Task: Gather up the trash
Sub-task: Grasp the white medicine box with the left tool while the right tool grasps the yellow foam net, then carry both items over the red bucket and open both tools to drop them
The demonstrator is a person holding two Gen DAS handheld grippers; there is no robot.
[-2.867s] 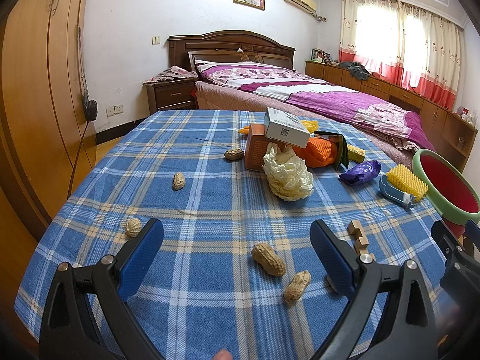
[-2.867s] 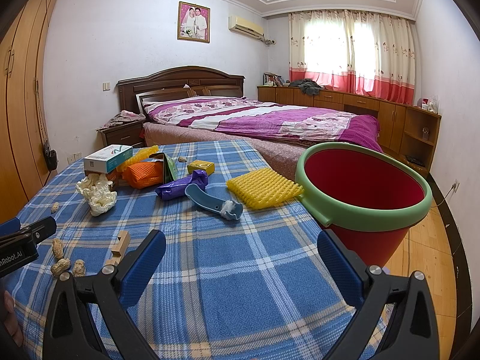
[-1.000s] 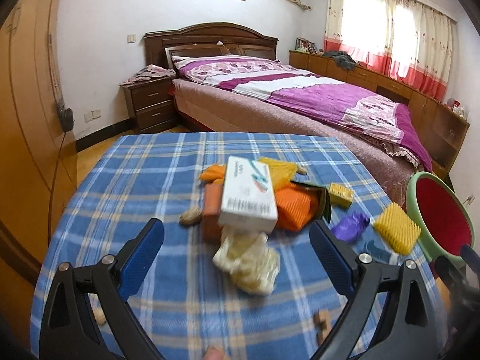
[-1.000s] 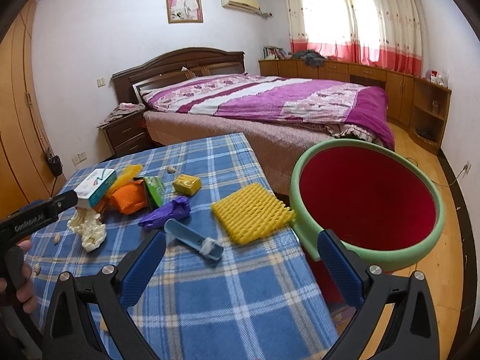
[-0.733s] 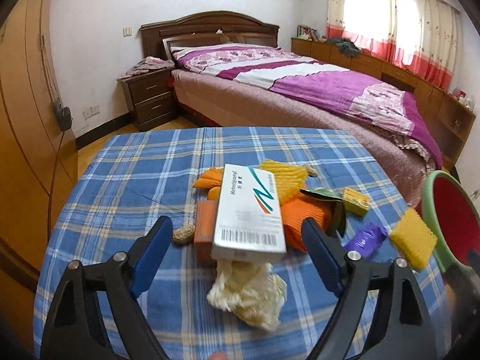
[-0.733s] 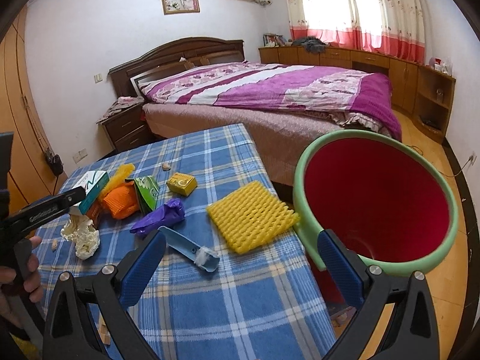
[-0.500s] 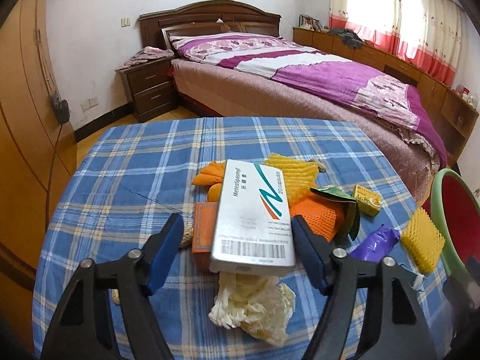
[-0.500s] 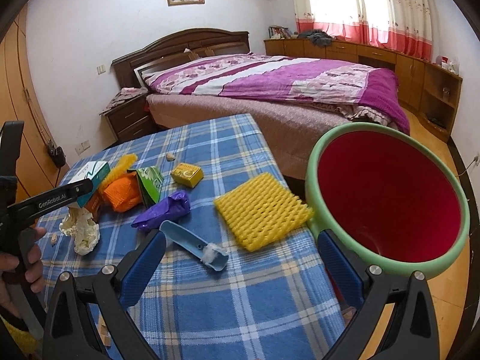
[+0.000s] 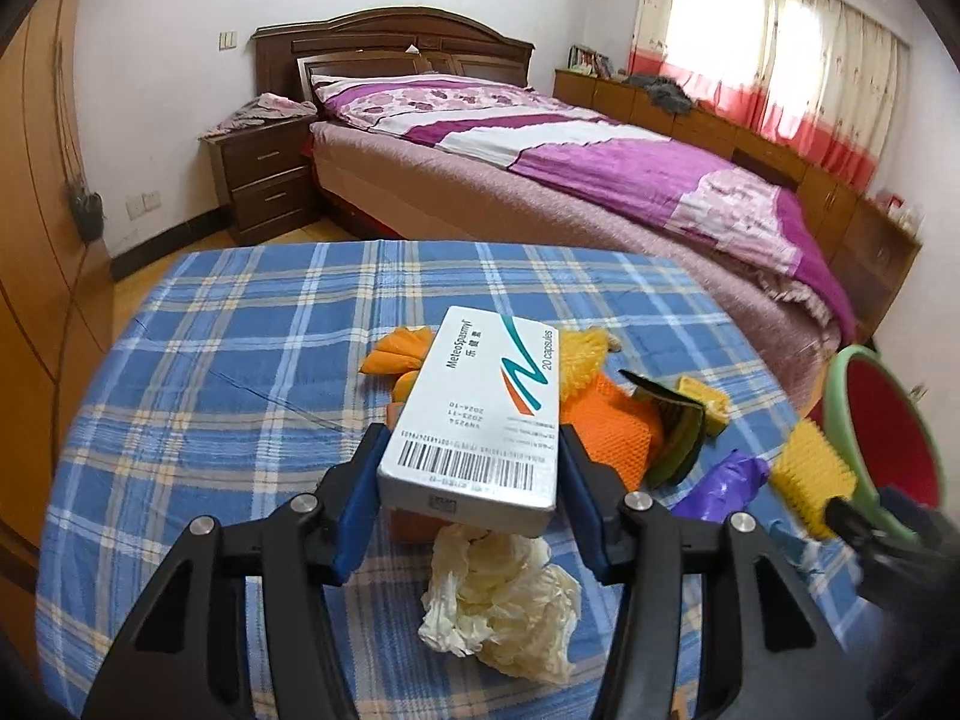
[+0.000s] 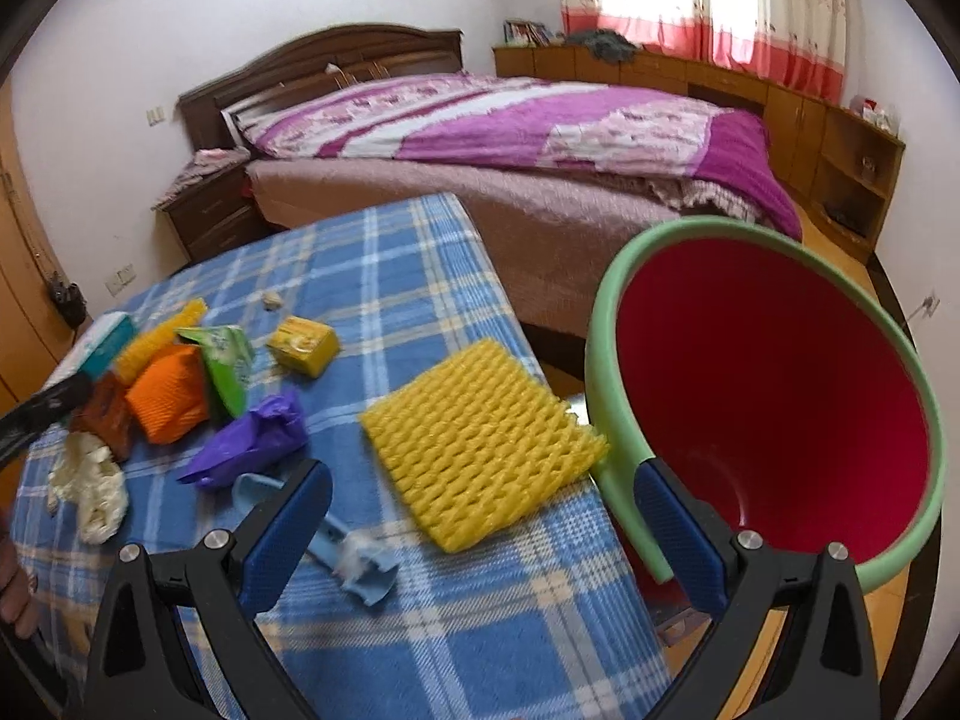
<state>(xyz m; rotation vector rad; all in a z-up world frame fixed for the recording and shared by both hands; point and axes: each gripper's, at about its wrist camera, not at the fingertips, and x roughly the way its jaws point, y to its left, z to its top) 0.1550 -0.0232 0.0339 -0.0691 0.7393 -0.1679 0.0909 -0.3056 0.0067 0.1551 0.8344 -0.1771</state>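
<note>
My left gripper point(image 9: 471, 468) is shut on a white medicine box point(image 9: 480, 414), its blue pads against the box's two long sides, above a pile of trash on the blue plaid table point(image 9: 240, 360). A crumpled cream tissue point(image 9: 501, 600) lies just below the box. My right gripper point(image 10: 474, 522) is open and empty over the table's right edge, between a yellow foam net point(image 10: 480, 444) and the red bucket with a green rim point(image 10: 774, 396). The bucket also shows in the left wrist view point(image 9: 882, 432).
An orange foam net point(image 10: 171, 399), a green packet point(image 10: 225, 363), a small yellow box point(image 10: 303, 345), a purple wrapper point(image 10: 252, 441) and a blue scoop point(image 10: 336, 540) lie on the table. A bed point(image 10: 510, 138) stands behind it.
My left gripper moved forward to the medicine box and closed on it. My right gripper moved closer to the bucket and stayed open.
</note>
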